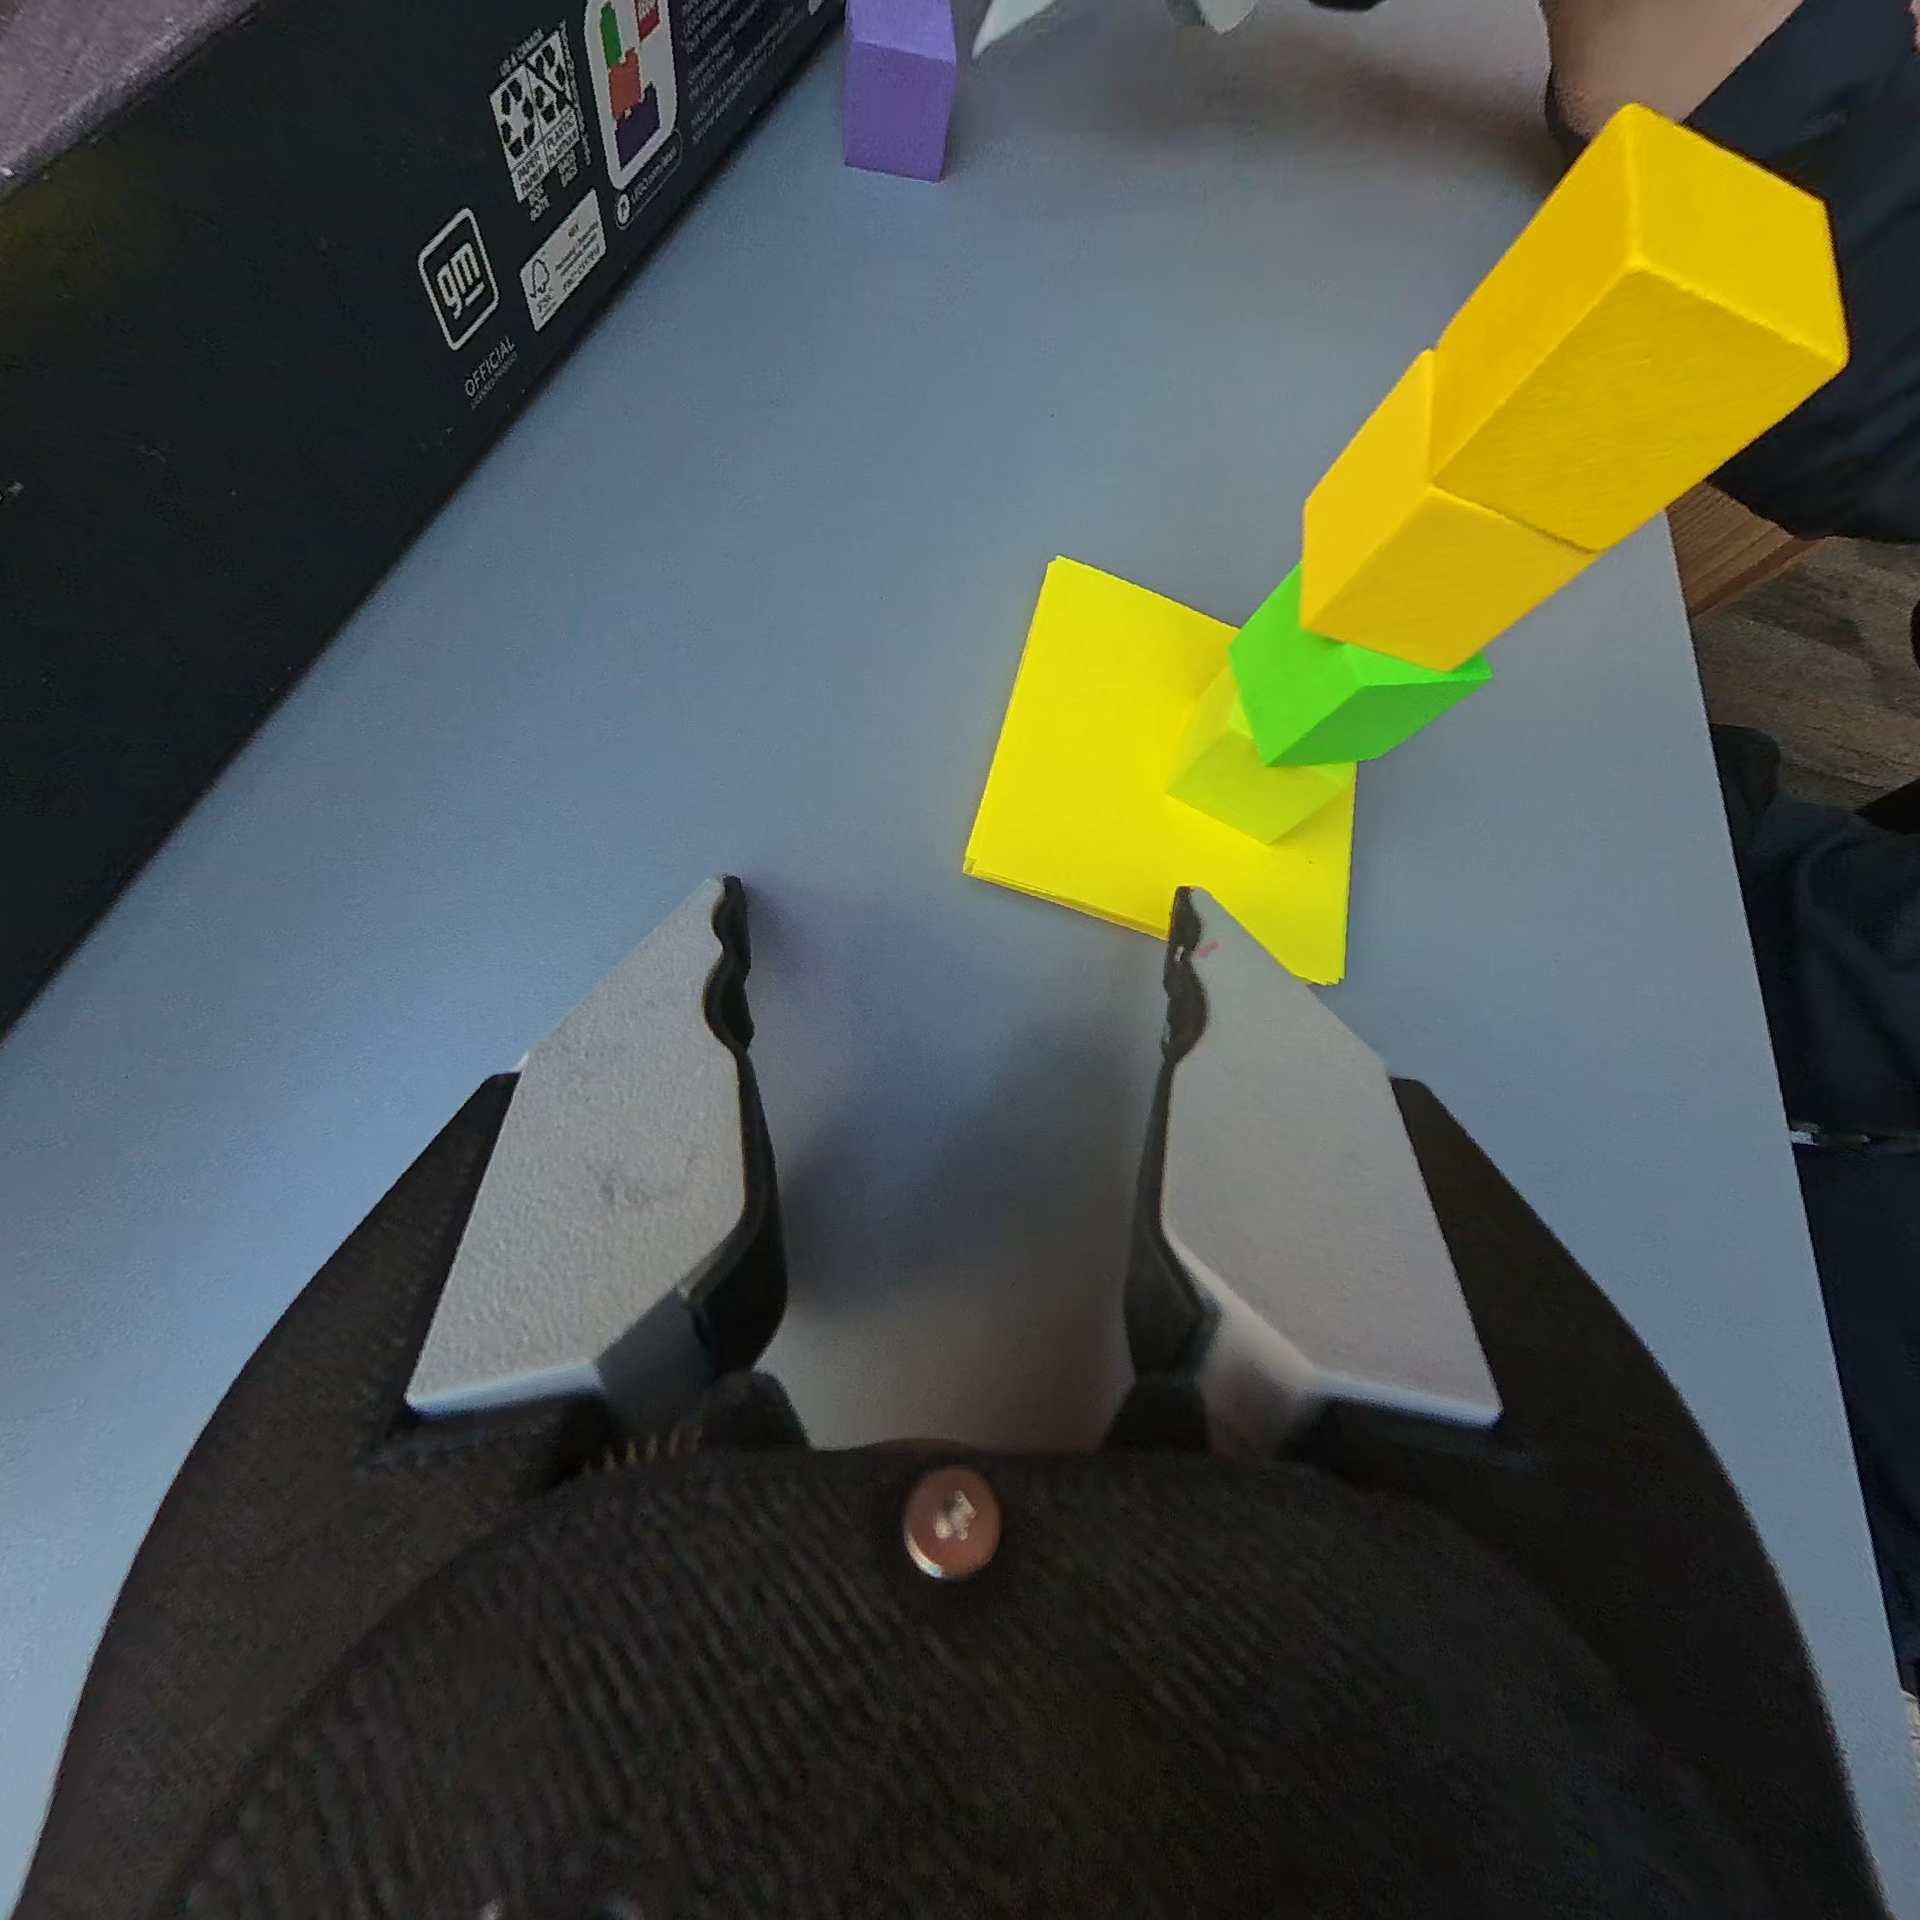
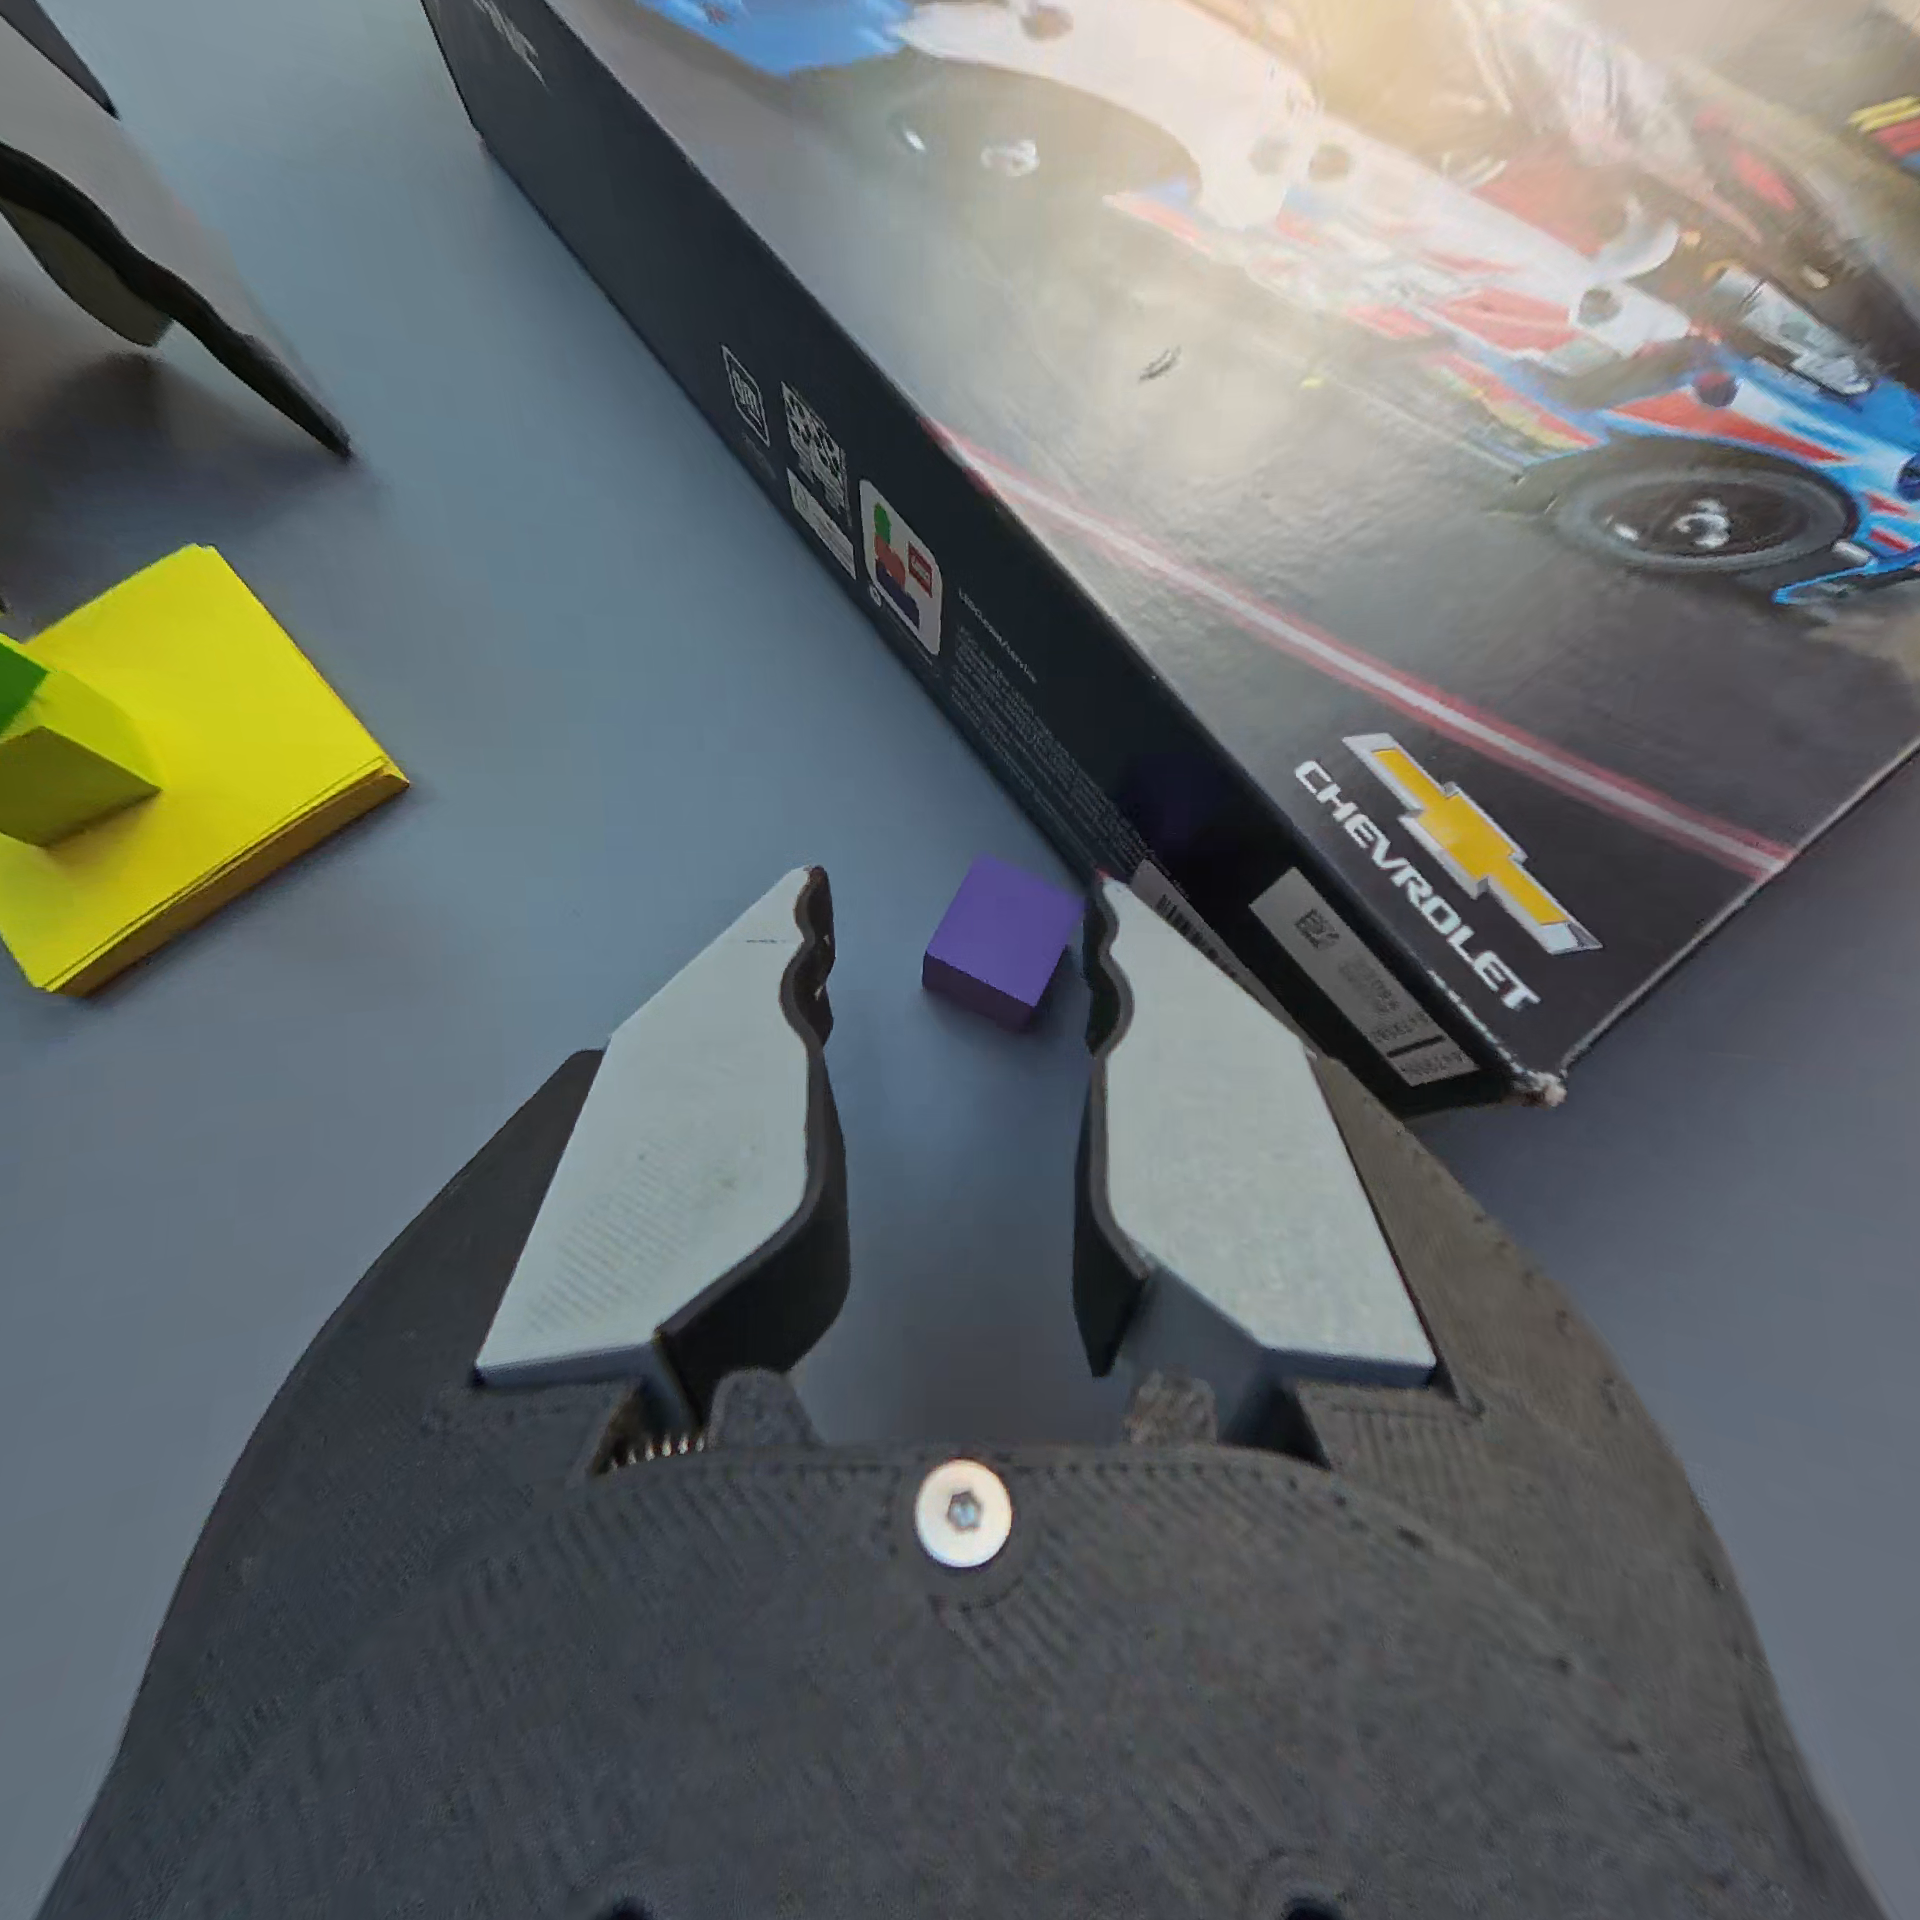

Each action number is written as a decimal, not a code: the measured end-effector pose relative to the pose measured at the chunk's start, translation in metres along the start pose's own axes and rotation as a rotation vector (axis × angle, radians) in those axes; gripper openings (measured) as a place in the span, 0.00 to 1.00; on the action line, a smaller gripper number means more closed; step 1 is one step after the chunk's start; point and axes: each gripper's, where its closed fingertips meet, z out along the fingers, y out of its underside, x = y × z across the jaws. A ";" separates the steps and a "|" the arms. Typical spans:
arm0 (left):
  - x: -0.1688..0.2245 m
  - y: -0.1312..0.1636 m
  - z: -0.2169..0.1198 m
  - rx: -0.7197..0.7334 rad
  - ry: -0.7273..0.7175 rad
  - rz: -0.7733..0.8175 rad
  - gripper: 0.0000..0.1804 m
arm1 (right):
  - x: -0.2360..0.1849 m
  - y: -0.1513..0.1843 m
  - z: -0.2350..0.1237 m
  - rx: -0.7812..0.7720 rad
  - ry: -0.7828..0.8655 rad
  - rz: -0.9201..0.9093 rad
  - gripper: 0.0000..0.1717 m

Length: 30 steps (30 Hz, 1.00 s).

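Observation:
My left gripper is open and empty above the grey table, just in front of a yellow pad of notes. On the pad stands a tower: a lime block, a green block, an orange-yellow block and a long yellow block on top. My right gripper is open, with a purple cube on the table between its fingertips, closer to the right finger. A clear gap separates the cube from the left finger. The cube also shows in the left wrist view.
A large black printed box lies right beside the purple cube; it runs along the left side in the left wrist view. The pad and lime block show at the left of the right wrist view. A dark sleeve is behind the tower. My right fingertips sit around 20 centimetres from my left ones. My left tips are roughly 4 centimetres from the lime block.

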 end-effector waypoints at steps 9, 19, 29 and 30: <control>0.001 0.000 0.000 0.002 0.004 -0.004 0.44 | 0.007 0.016 0.012 -0.106 0.030 -0.017 0.18; -0.001 0.001 0.001 -0.005 -0.020 0.010 0.42 | -0.132 -0.095 -0.068 0.097 -0.330 -0.222 0.18; -0.001 0.001 0.000 -0.002 -0.019 0.002 0.41 | -0.179 -0.101 -0.039 -0.071 -0.360 -0.325 0.18; -0.001 0.001 0.000 -0.002 -0.020 0.003 0.41 | -0.179 -0.100 -0.037 -0.078 -0.354 -0.328 0.18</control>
